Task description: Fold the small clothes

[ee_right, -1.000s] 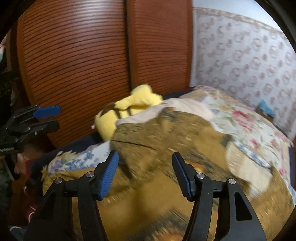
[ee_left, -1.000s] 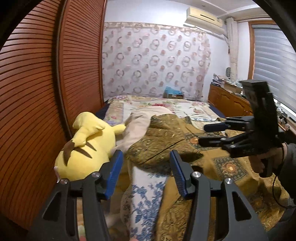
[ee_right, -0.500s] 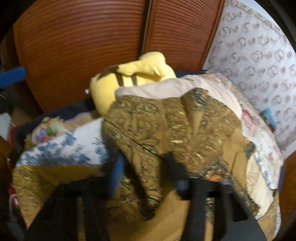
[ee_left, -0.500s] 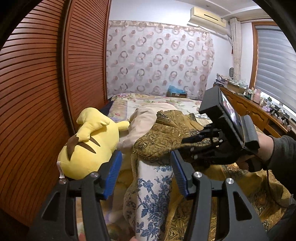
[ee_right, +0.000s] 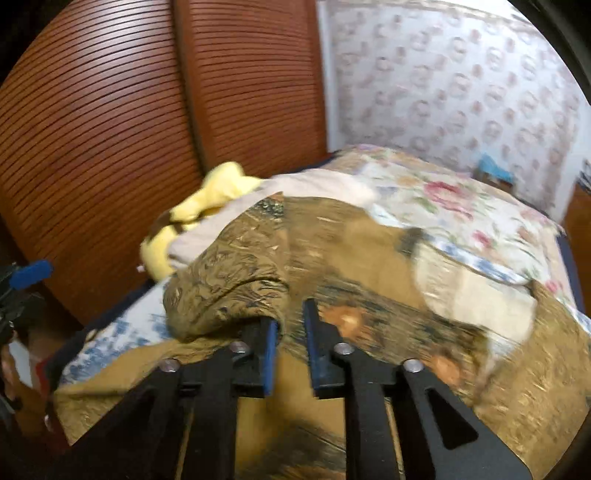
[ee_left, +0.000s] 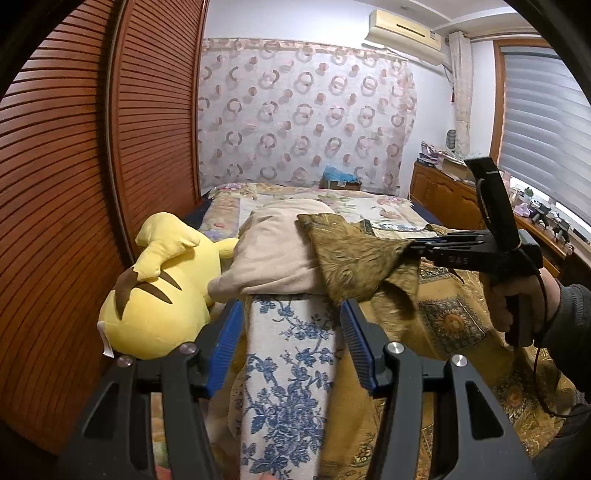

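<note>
Nearby, yellow plush toy [ee_left: 155, 291], beige pillow [ee_left: 273, 254]

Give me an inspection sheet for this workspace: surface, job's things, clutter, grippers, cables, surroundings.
Surface: bed with a floral cover.
Job's things: gold patterned cloth, one edge lifted; blue floral cloth hanging toward the camera; beige garment under the gold one.
Clutter: yellow plush toy beside the clothes.
Grippers: left gripper open, the blue floral cloth between its fingers; right gripper shut on the gold patterned cloth.
Cables: thin black cable looping from the right gripper's handle.
Surroundings: wooden slatted doors, patterned curtain, air conditioner, window blind, cluttered sideboard.
</note>
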`<state>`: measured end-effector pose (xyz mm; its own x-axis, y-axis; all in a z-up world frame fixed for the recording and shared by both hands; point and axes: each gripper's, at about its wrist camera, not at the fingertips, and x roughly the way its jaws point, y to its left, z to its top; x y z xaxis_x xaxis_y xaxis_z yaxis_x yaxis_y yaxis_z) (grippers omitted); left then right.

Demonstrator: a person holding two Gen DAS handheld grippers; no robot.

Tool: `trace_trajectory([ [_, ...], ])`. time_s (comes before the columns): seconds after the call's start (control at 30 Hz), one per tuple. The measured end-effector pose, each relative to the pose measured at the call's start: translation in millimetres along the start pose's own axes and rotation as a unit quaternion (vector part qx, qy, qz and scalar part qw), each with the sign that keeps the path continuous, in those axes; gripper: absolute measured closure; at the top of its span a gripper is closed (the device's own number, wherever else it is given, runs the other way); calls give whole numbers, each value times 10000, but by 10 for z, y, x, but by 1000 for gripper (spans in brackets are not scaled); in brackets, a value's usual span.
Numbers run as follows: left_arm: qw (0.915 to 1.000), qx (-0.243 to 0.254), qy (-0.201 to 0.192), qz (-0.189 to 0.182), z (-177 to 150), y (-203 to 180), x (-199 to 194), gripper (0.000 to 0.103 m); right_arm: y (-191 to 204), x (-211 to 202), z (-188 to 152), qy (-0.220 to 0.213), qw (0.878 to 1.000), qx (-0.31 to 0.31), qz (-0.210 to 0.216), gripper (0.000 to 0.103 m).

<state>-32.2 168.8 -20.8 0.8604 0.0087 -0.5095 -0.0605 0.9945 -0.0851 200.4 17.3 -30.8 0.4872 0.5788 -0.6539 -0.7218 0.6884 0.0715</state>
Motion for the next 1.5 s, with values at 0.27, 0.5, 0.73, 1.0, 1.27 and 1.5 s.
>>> trace_trajectory([
  [0.27, 9999, 64, 43, -83, 19, -100, 31, 49, -167, -105, -176, 191, 9992, -88, -351, 58],
  [0.5, 9999, 73, 45, -99, 23, -114, 40, 49, 64, -316, -184, 30, 9989, -453, 65, 48],
  [0.73, 9999, 86, 64, -124, 18, -164, 64, 49, 410, -120, -154, 166, 9957, -805, 416, 47],
  [1.0, 9998, 69, 97, -136, -6, -181, 87, 49, 638, 394, -188, 699, 9871, -1391, 362, 59],
  [1.27, 9997, 66, 126, -186, -44, -211, 107, 49, 227, 246, 1, 230, 9951, -961, 55, 98],
  [1.5, 9996, 83, 148, -220, -43, -251, 125, 49, -446, -10, 175, -47, 9965, -293, -785, 98],
])
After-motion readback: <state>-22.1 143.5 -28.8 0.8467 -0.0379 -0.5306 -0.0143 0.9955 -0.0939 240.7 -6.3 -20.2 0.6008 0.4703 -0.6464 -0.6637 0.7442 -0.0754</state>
